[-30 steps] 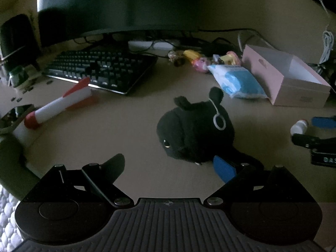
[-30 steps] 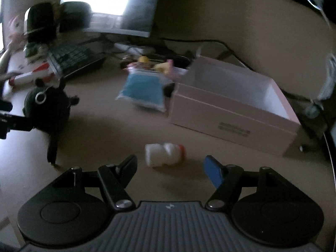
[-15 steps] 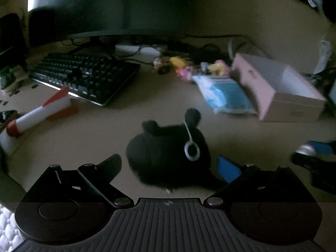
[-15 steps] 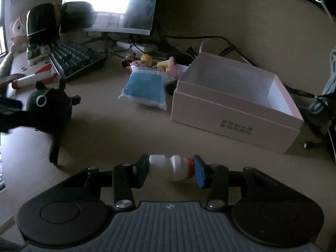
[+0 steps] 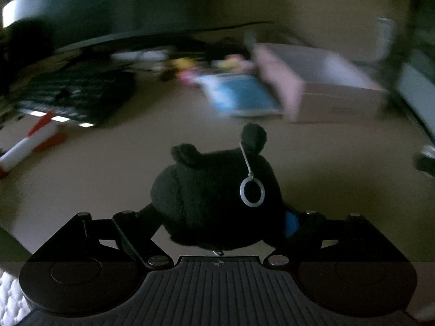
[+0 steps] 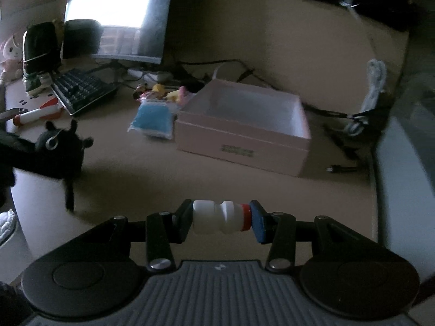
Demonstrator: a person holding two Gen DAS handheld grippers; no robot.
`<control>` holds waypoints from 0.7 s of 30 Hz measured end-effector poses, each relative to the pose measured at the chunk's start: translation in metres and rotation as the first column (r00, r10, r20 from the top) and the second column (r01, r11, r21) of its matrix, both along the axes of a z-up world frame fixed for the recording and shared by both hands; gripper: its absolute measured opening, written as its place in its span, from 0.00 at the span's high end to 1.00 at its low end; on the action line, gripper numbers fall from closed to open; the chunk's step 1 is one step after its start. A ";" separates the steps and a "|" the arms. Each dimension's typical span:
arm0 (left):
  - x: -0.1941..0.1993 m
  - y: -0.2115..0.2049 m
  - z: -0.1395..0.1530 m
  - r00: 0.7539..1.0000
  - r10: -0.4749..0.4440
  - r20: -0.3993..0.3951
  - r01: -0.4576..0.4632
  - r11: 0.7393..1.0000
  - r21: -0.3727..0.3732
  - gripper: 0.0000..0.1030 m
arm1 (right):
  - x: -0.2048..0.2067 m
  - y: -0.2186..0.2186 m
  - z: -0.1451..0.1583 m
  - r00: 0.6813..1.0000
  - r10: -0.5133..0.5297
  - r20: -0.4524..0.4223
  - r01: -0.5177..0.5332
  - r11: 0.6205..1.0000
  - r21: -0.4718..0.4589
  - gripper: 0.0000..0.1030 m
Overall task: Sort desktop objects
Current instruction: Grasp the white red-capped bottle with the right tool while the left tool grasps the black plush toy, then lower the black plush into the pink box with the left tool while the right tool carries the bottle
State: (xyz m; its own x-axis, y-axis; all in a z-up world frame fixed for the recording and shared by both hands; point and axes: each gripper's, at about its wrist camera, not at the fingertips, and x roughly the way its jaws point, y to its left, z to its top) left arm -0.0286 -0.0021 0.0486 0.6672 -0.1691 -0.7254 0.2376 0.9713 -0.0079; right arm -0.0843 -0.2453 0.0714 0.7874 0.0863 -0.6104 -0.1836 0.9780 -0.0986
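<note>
Occupying the centre of the right wrist view, the open pink box is sharp; the left wrist view blurs it at upper right. Only the left view shows the black plush toy between the closing left gripper jaws. Only the right view shows the right gripper clamping a small white bottle endwise.

A fuzzy black plush toy with a smooth pale ring sits on the matt tan desk, near a smooth white plastic bottle, a matt pink cardboard box and a glossy blue packet.
</note>
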 end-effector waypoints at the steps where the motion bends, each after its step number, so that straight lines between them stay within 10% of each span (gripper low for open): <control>1: -0.006 -0.008 0.003 0.999 -0.037 0.003 0.037 0.999 -0.009 0.14 | -0.003 -0.004 0.003 1.000 -0.011 0.007 0.011 1.000 -0.002 0.57; 10: -0.010 -0.061 0.029 0.972 -0.217 0.088 0.224 0.972 -0.066 0.14 | -0.020 -0.028 0.015 0.995 -0.084 0.044 0.083 0.996 0.021 0.57; 21: 0.130 -0.108 0.146 0.926 -0.207 0.314 0.268 0.949 -0.166 0.04 | -0.011 -0.030 0.051 0.984 -0.112 0.135 0.104 0.992 0.065 0.57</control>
